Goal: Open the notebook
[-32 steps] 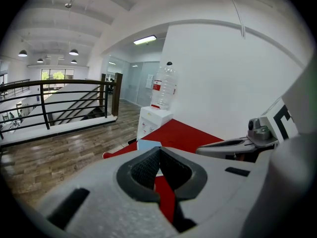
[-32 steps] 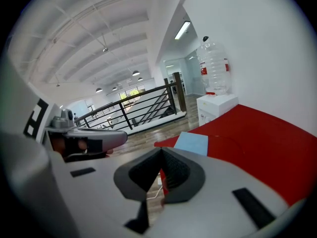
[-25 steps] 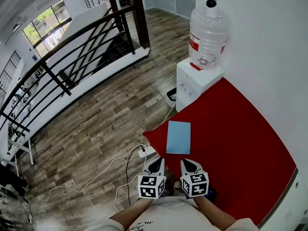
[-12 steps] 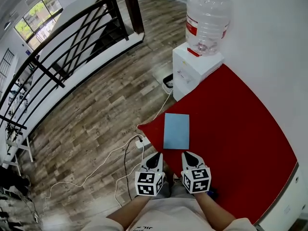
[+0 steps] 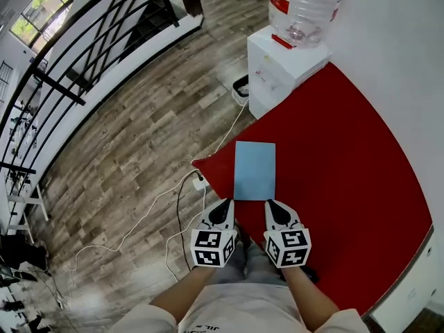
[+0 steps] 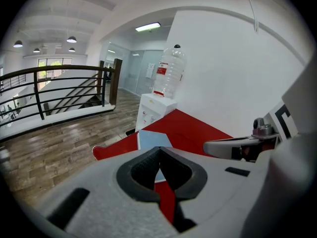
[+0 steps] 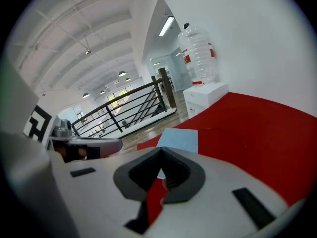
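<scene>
A closed light-blue notebook (image 5: 254, 171) lies flat on the red tabletop (image 5: 347, 165), near its left corner. Just short of its near edge, my left gripper (image 5: 223, 205) is shut and holds nothing, its tip by the near left corner. Alongside it my right gripper (image 5: 271, 205) is also shut and empty, by the near right corner. In the left gripper view the notebook (image 6: 152, 139) shows just beyond the closed tips (image 6: 159, 150). The right gripper view has the notebook (image 7: 179, 139) past its closed tips (image 7: 161, 151). Neither gripper touches the notebook.
A white water dispenser (image 5: 284, 64) with a large clear bottle (image 5: 305, 2) stands at the table's far end against the white wall. White cables (image 5: 177, 203) trail over the wooden floor left of the table. A black railing (image 5: 83, 40) runs farther left.
Both grippers have moved forward and down, closing the gap to the notebook's near edge. Their jaws have stayed shut. The notebook has not moved on the table.
</scene>
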Tool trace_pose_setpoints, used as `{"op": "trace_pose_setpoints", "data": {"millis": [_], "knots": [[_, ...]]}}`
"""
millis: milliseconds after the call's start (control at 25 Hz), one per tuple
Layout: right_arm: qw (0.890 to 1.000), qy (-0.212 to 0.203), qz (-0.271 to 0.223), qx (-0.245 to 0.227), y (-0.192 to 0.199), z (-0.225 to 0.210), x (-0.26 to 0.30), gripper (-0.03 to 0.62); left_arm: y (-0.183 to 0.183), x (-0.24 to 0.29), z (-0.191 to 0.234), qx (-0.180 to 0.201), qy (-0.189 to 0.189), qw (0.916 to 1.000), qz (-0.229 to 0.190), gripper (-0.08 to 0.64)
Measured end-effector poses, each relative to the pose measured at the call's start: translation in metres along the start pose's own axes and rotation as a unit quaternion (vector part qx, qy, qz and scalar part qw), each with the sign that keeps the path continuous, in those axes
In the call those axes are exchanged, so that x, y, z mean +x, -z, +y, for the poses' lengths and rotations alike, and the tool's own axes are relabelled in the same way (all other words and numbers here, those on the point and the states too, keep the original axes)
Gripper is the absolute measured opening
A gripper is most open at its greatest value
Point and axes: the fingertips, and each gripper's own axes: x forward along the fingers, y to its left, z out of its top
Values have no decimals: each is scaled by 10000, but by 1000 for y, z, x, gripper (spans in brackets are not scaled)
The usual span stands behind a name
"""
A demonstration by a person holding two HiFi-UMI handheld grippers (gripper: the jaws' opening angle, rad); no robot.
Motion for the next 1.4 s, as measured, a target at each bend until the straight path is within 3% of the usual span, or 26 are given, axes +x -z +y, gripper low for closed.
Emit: {"op": "trace_pose_setpoints", "data": {"millis": [640, 920, 1400], "knots": [[9996, 41, 234, 121, 26, -16, 42, 6, 42, 68, 31, -150, 4, 9982, 586, 8], [9995, -4, 275, 180, 33, -16, 58, 6, 59, 101, 40, -374, 166, 9945, 962, 115], [9990, 12, 282, 339, 39, -16, 62, 6, 81, 129, 42, -905, 361, 9859, 1358, 126]]}}
